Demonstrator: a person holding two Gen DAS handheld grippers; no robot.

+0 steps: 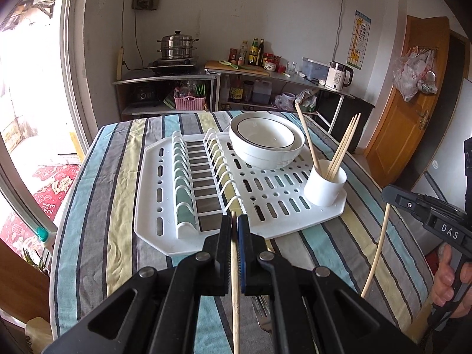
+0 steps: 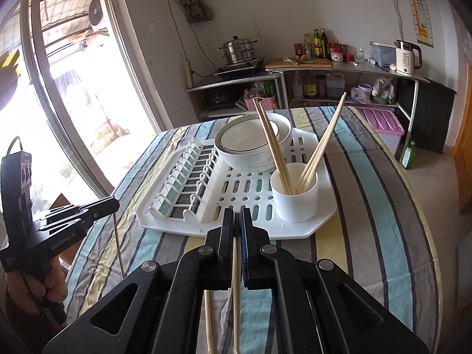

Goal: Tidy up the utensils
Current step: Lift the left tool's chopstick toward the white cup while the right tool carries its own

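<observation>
- Your left gripper (image 1: 234, 230) has its fingers clenched on a single chopstick (image 1: 235, 295), whose long axis runs straight down from the tips toward the camera.
- Your right gripper (image 2: 236, 227) likewise grips its own chopstick (image 2: 236, 295), hanging much the same way below the fingers; another loose stick (image 2: 208, 321) shows just left of it, and I cannot tell if it lies on the cloth.
- The white cup (image 2: 295, 196) stands ahead of both grippers, on the near right corner of the drying rack (image 2: 165, 215); it already holds several chopsticks leaning out left and right.
- From the cup, your right gripper is nearer and almost in line; the left sits farther off, facing the rack's plate slots.
- I judge each stick must be raised and tipped to drop into the cup's open middle.
- Behind the cup sit stacked white bowls (image 2: 250, 147). The tabletop (image 2: 368, 206) wears a striped cloth; a kitchen shelf and a bright window lie beyond.
</observation>
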